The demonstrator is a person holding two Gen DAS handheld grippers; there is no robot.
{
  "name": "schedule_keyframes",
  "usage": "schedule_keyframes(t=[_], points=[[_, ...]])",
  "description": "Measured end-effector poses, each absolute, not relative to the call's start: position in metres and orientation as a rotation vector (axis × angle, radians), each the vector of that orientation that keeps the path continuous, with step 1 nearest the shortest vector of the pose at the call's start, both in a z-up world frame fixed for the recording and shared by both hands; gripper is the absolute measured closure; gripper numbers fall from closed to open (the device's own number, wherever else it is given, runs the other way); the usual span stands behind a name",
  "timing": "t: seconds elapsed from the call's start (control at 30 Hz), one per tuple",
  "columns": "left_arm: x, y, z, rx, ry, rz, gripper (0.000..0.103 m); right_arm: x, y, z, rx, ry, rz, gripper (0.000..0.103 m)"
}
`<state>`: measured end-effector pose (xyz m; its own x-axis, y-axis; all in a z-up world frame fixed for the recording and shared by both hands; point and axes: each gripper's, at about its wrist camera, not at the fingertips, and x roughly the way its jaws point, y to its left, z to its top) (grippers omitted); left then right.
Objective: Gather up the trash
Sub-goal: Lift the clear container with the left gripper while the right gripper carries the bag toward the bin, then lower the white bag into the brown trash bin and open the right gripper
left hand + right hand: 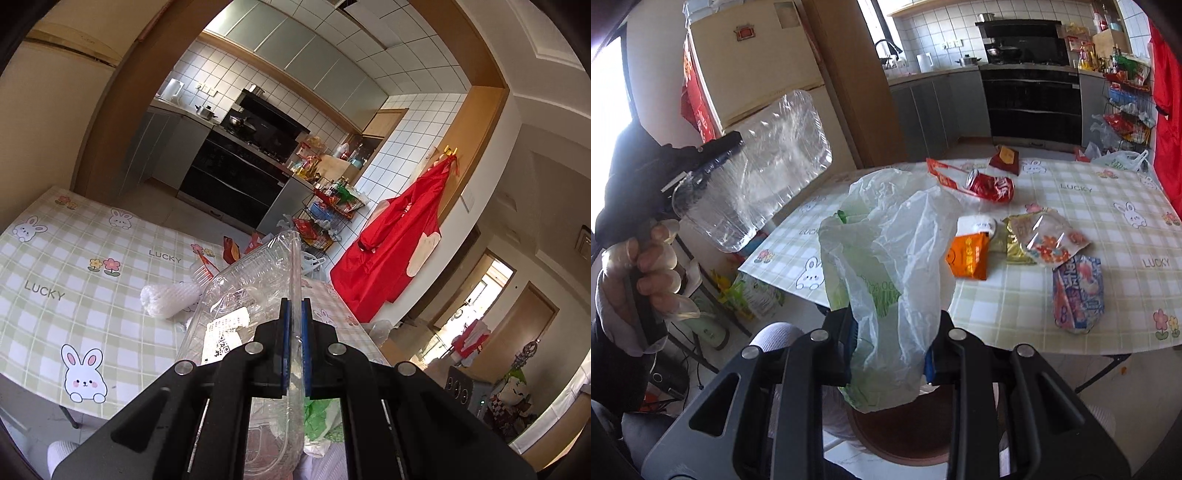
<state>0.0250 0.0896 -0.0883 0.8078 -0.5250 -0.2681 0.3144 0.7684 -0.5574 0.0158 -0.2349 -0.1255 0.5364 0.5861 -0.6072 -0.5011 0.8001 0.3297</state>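
Note:
My left gripper [295, 306] is shut on the rim of a clear plastic clamshell container [243, 291] and holds it in the air off the table's near edge. The container also shows at the left of the right wrist view [768, 162], with the left gripper [713, 155] clamped on its edge. My right gripper [890, 325] is shut on a thin white and green plastic bag [886, 251], which stands up in front of the table. On the table lie a crushed red can [991, 188], an orange packet [969, 256] and several wrappers [1045, 240].
The table has a green checked bunny cloth [1108, 206]. A white foam fruit net [170, 299] lies on it. A red snack bag [1004, 158] and a white carrier bag [1123, 160] sit at the far edge. A brown stool [905, 432] is below my right gripper. A kitchen lies behind.

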Motion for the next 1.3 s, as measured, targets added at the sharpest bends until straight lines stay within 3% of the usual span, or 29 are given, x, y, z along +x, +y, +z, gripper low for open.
schedule_keyframes(t=[0.33, 0.8, 1.3], points=[[0.02, 0.088, -0.111, -0.546, 0.483, -0.486, 0.097, 0.014, -0.227, -0.149, 0.101, 0.886, 0.662, 0.061], [0.034, 0.062, -0.135, -0.546, 0.57, -0.536, 0.097, 0.027, -0.223, -0.166, 0.104, 0.941, 0.666, 0.015], [0.027, 0.047, -0.138, -0.543, 0.597, -0.576, 0.097, 0.025, -0.239, -0.146, 0.153, 0.851, 0.615, 0.007]])
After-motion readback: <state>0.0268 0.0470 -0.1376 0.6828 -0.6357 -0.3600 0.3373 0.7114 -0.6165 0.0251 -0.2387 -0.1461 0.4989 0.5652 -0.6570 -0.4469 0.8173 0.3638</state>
